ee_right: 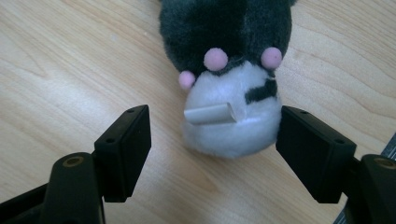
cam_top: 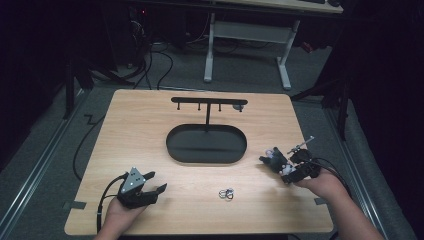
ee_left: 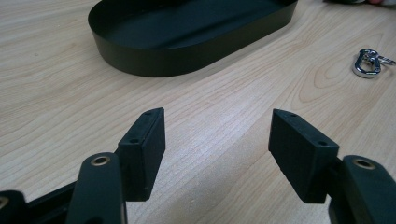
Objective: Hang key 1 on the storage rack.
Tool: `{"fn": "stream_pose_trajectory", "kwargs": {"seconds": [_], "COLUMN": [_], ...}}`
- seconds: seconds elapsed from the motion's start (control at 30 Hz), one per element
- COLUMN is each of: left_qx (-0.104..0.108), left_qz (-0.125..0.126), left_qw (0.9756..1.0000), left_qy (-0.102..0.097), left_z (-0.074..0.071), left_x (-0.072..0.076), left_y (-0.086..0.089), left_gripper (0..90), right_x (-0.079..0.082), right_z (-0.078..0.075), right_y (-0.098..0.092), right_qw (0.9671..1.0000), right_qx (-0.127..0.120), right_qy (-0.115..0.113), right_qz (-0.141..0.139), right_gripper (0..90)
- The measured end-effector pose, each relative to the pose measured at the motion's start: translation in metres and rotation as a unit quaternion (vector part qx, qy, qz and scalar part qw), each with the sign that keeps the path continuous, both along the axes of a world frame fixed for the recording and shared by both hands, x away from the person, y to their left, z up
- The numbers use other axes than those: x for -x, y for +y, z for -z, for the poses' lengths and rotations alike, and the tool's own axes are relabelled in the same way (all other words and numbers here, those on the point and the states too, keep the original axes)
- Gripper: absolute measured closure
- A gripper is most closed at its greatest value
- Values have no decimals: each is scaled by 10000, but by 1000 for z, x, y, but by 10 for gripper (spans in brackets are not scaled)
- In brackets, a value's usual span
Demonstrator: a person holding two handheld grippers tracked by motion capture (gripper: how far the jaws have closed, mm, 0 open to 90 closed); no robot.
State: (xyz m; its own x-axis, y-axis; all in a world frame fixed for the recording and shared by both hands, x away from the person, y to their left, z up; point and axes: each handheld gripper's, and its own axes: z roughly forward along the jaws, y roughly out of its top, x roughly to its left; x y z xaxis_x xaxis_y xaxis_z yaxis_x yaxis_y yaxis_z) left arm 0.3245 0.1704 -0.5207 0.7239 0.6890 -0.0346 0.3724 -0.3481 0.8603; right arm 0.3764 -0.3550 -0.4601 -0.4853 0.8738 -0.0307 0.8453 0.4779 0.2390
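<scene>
A small grey-and-white plush toy (ee_right: pixel 229 79) with pink dots and a white tag lies on the wooden table (cam_top: pixel 140 145) near its right edge. My right gripper (ee_right: pixel 215 135) stands open around its white end, one jaw on each side, not pressing it. In the high view the plush toy (cam_top: pixel 274 159) lies just ahead of the right gripper (cam_top: pixel 282 167). My left gripper (cam_top: pixel 156 184) rests open at the front left, with bare wood between its jaws (ee_left: pixel 217 135). A silver key-ring clip (cam_top: pixel 226 193) lies on the table between the two hands, also in the left gripper view as the clip (ee_left: pixel 367 63).
A black oval tray (cam_top: pixel 175 147) sits mid-table, with a black T-shaped hook stand (cam_top: pixel 207 105) rising from its back. A metal rod-like piece (cam_top: pixel 301 145) lies by the right hand. Beyond the table is a white-legged desk (cam_top: pixel 247 35) and floor cables.
</scene>
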Motion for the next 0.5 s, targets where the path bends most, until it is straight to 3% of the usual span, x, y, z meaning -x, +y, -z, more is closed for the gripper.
{"fn": "stream_pose_trajectory", "kwargs": {"seconds": [0.3,0.5], "left_qx": [-39,-72], "left_qz": [25,45], "left_qw": [10000,10000], "left_qy": [1,14], "left_z": [1,2], "left_x": [0,-1], "left_y": [-1,-2], "left_gripper": [372,371], "right_x": [-11,-13], "right_z": [13,22], "right_y": [0,-1], "right_qw": [10000,10000], "right_qx": [-4,17], "right_qy": [42,84], "right_qz": [13,10], "right_gripper": [274,346]}}
